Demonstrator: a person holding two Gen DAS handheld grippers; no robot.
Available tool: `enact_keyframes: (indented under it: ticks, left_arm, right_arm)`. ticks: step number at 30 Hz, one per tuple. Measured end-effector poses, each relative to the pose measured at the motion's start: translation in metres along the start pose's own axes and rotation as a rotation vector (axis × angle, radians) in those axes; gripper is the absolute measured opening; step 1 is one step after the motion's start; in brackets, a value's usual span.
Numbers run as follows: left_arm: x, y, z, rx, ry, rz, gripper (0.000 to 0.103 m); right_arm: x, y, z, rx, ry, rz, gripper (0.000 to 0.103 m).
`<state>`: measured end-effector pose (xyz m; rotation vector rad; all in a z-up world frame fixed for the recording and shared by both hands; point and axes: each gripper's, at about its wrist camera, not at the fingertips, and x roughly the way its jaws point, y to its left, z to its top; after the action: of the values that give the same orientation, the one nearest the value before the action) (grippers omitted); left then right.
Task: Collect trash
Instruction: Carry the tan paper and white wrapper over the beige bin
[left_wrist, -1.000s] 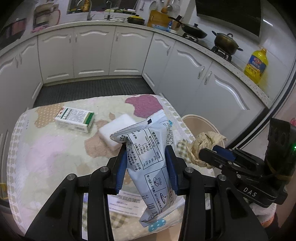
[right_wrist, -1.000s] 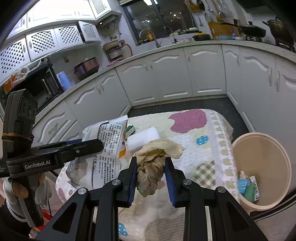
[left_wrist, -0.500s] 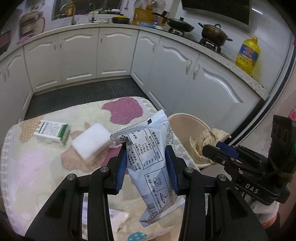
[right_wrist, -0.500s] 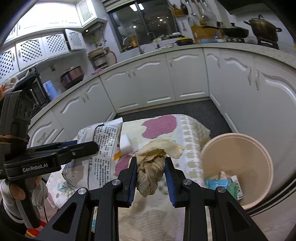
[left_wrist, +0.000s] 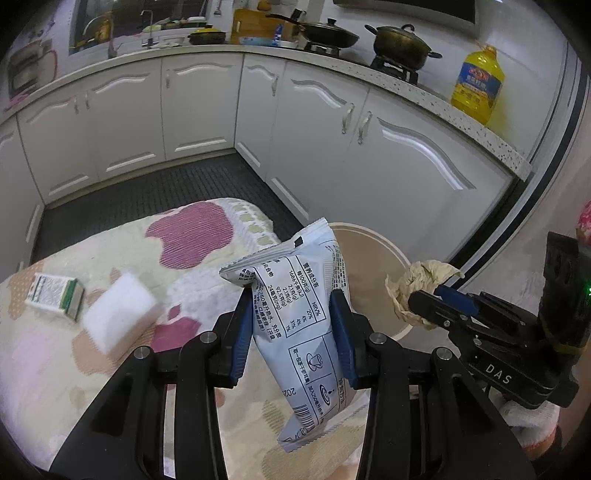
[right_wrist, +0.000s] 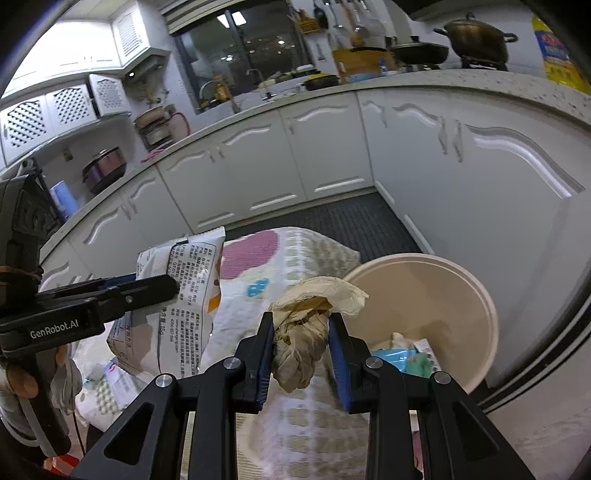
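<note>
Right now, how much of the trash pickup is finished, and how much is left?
Partly done: the beige bin already holds a few wrappers. In hand: the left gripper clamps a pale blue packet, and the right gripper clamps a crumpled brown paper wad; neither is dropped in yet. Left on the table: a small green-and-white carton and a white sponge block.

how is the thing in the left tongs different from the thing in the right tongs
The left tongs hold a packet: pale blue-white, printed with text and a barcode, fairly flat and smooth. The right tongs hold a paper wad: plain tan, unprinted, crumpled into a lump. The packet looks larger than the wad. Both are clamped and lifted off the table, near the bin.
</note>
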<state>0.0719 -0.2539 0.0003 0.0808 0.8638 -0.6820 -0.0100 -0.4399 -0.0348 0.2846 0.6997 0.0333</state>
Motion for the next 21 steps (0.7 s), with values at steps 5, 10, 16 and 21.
enact_keyframes:
  ticks: [5, 10, 16, 21]
  left_arm:
    - [0.019, -0.013, 0.007, 0.023, 0.015, -0.005, 0.038]
    - [0.040, -0.027, 0.016, 0.045, 0.034, -0.015, 0.038]
    - [0.067, -0.042, 0.022, 0.071, 0.063, -0.028, 0.038]
    - [0.100, -0.050, 0.028, 0.057, 0.094, -0.037, 0.038]
  right_arm:
    - [0.003, -0.025, -0.004, 0.030, 0.008, -0.034, 0.027]
    - [0.009, -0.043, -0.009, 0.064, 0.021, -0.053, 0.027]
    - [0.018, -0.066, -0.013, 0.093, 0.039, -0.078, 0.027]
    - [0.031, -0.086, -0.017, 0.126, 0.065, -0.093, 0.027]
